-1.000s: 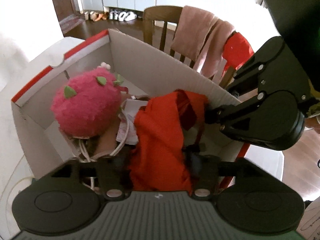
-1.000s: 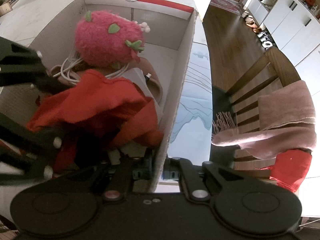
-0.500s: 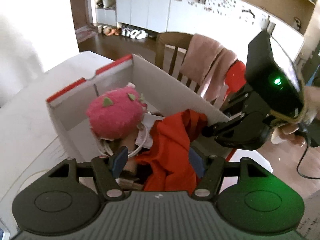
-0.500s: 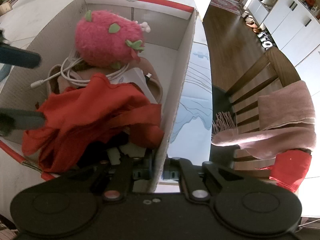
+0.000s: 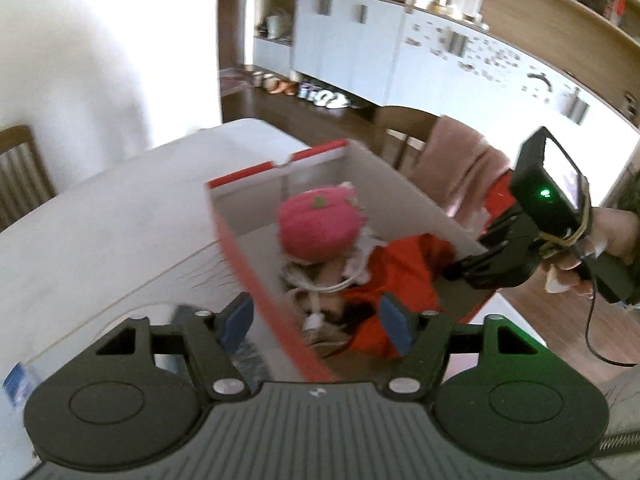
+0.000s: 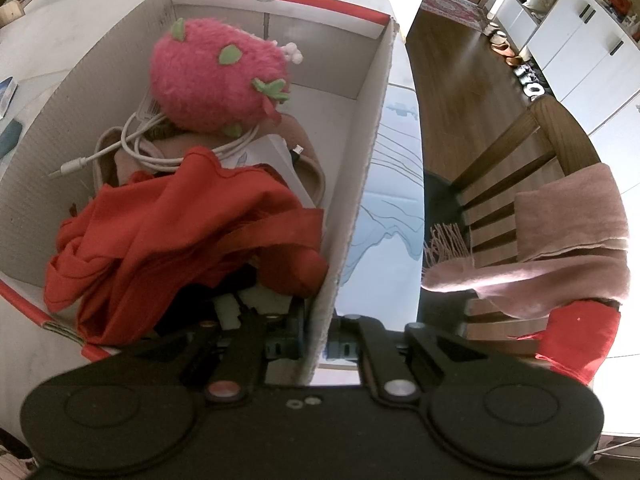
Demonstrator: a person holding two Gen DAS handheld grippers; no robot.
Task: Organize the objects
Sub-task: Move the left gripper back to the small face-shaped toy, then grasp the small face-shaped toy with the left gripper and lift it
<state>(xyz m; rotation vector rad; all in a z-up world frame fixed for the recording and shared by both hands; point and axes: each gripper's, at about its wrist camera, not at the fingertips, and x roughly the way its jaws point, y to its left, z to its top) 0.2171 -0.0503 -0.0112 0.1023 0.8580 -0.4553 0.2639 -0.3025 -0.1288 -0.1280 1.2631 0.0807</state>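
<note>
While the right gripper clamps the box wall, the left gripper has let the red cloth go and pulled back.

Left jaws: left gripper (image 5: 316,320) stands wide apart with nothing between the pads; they have just been opening a little further. A second ago they were closed around the red cloth inside the box; now they straddle the near red-edged rim from above and outside, touching nothing that I can see.

Right jaws: right gripper (image 6: 318,346) pinched nearly closed on the side wall of the box (image 6: 360,168), one finger inside, one outside. Same hold as a second ago.

Red cloth: red cloth (image 6: 180,232) lies loose in the near end of the box, a strap draped across its top, partly over the white cable (image 6: 132,148).

Other contents: pink plush toy (image 6: 216,80) sits at the far end, unmoved; a beige item and white paper lie under the cable, details unclear.

Surroundings: box rests on the white table (image 5: 100,224); a chair (image 6: 516,148) with a pink scarf stands just beside it.

Change: cloth released into the box, left gripper withdrawn; view blurred.

Meaning: judged, this item is stowed. Left gripper is free for the next loose thing; right likely steadies the box.
</note>
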